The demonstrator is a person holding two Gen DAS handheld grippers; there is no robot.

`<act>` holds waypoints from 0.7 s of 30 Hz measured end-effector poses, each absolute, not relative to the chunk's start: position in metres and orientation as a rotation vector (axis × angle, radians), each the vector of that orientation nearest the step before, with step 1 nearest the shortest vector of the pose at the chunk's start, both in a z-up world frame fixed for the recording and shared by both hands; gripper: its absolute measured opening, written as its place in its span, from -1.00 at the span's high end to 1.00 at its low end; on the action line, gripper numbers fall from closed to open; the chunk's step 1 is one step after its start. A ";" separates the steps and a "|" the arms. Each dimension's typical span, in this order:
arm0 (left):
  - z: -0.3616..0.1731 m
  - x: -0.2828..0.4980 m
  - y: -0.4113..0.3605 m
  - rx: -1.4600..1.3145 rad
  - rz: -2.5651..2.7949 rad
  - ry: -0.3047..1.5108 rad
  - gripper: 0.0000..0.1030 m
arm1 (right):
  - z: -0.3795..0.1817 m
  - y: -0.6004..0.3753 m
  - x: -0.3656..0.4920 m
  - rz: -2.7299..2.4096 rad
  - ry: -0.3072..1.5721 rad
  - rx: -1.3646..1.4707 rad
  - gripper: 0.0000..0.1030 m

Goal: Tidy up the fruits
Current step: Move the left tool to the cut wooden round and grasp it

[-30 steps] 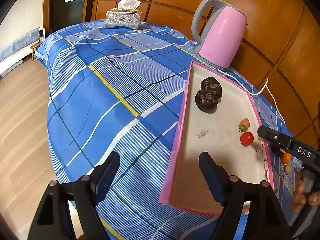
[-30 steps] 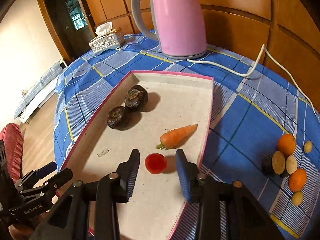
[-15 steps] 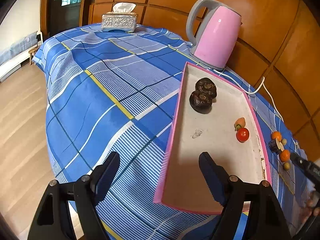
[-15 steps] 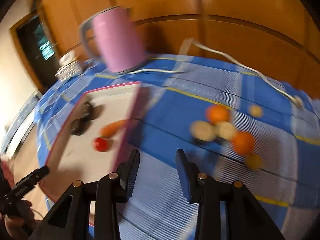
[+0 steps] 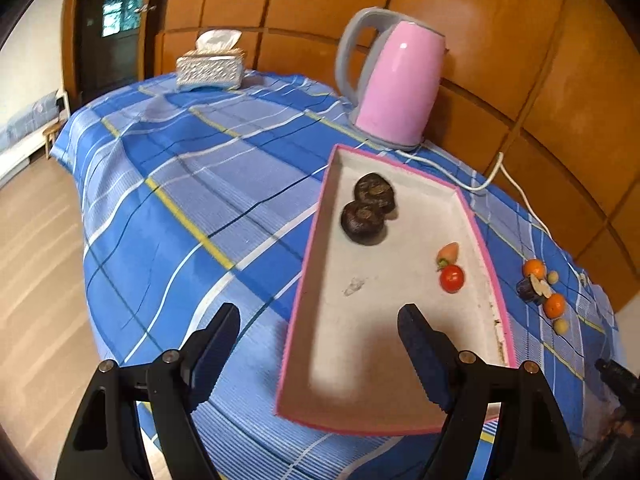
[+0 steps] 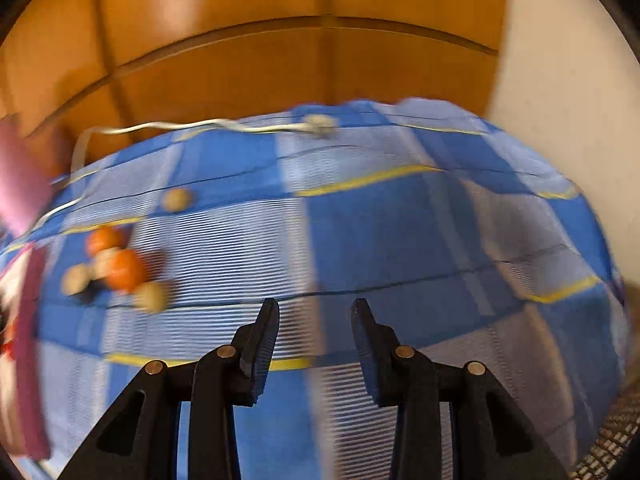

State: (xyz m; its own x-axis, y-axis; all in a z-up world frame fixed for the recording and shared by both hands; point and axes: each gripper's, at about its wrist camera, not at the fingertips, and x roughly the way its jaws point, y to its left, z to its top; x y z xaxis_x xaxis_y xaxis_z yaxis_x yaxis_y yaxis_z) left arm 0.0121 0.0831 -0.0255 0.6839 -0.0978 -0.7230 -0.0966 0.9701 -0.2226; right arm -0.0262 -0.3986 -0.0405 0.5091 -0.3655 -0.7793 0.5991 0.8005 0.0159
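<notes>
A pink-rimmed tray (image 5: 308, 248) lies on the blue checked cloth and holds two dark round fruits (image 5: 366, 218), a small carrot (image 5: 449, 251) and a red tomato (image 5: 452, 278). Right of the tray lies a cluster of oranges (image 5: 555, 306), a cut dark fruit (image 5: 530, 288) and small pale fruits (image 5: 561, 326). My left gripper (image 5: 318, 342) hangs open over the tray's near left rim, empty. In the blurred right wrist view my right gripper (image 6: 314, 316) stands open with a narrow gap over bare cloth, the fruit cluster (image 6: 122, 268) lying to its left.
A pink kettle (image 5: 396, 84) stands behind the tray, its white cord (image 5: 512, 188) trailing right along the wooden wall. A tissue box (image 5: 210, 66) sits at the far end of the table. The table edge drops to wood floor on the left.
My right gripper swung away from the tomato in the tray, rightward past the fruit cluster onto bare cloth. My left gripper rose a little and the view widened.
</notes>
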 end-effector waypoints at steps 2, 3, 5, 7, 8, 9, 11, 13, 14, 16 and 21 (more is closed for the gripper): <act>-0.020 0.013 0.078 -0.241 -0.020 0.812 -0.59 | -0.045 -0.412 -0.035 -0.667 0.851 0.315 0.27; -0.018 0.015 0.074 -0.233 -0.033 0.811 -0.59 | -0.047 -0.417 -0.038 -0.699 0.849 0.317 0.27; -0.013 0.018 0.065 -0.215 -0.065 0.810 -0.59 | -0.052 -0.426 -0.045 -0.754 0.847 0.325 0.27; -0.009 0.023 0.052 -0.191 -0.110 0.814 -0.59 | -0.061 -0.434 -0.049 -0.784 0.862 0.346 0.27; -0.006 0.025 0.044 -0.178 -0.137 0.814 -0.59 | -0.065 -0.434 -0.049 -0.786 0.871 0.355 0.26; -0.004 0.028 0.037 -0.166 -0.163 0.816 -0.59 | -0.070 -0.435 -0.049 -0.784 0.880 0.365 0.25; 0.002 0.033 0.018 -0.141 -0.236 0.818 -0.59 | -0.074 -0.430 -0.050 -0.802 0.849 0.321 0.19; 0.008 0.042 -0.013 -0.081 -0.333 0.815 -0.59 | -0.075 -0.426 -0.050 -0.813 0.841 0.304 0.19; 0.009 0.046 -0.024 -0.064 -0.365 0.817 -0.59 | -0.075 -0.426 -0.050 -0.816 0.839 0.302 0.18; 0.010 0.057 -0.051 -0.045 -0.435 0.838 -0.59 | -0.076 -0.426 -0.048 -0.815 0.834 0.307 0.18; 0.000 0.084 -0.116 0.045 -0.539 0.871 -0.59 | -0.076 -0.427 -0.049 -0.813 0.825 0.312 0.17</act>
State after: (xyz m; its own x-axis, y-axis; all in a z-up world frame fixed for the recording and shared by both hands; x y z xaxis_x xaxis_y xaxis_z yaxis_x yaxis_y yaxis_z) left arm 0.0838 -0.1165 0.0003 0.5199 -0.4318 -0.7371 0.4678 0.8659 -0.1773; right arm -0.0487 -0.4270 -0.0760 0.4057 -0.5180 -0.7531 0.7457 0.6640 -0.0550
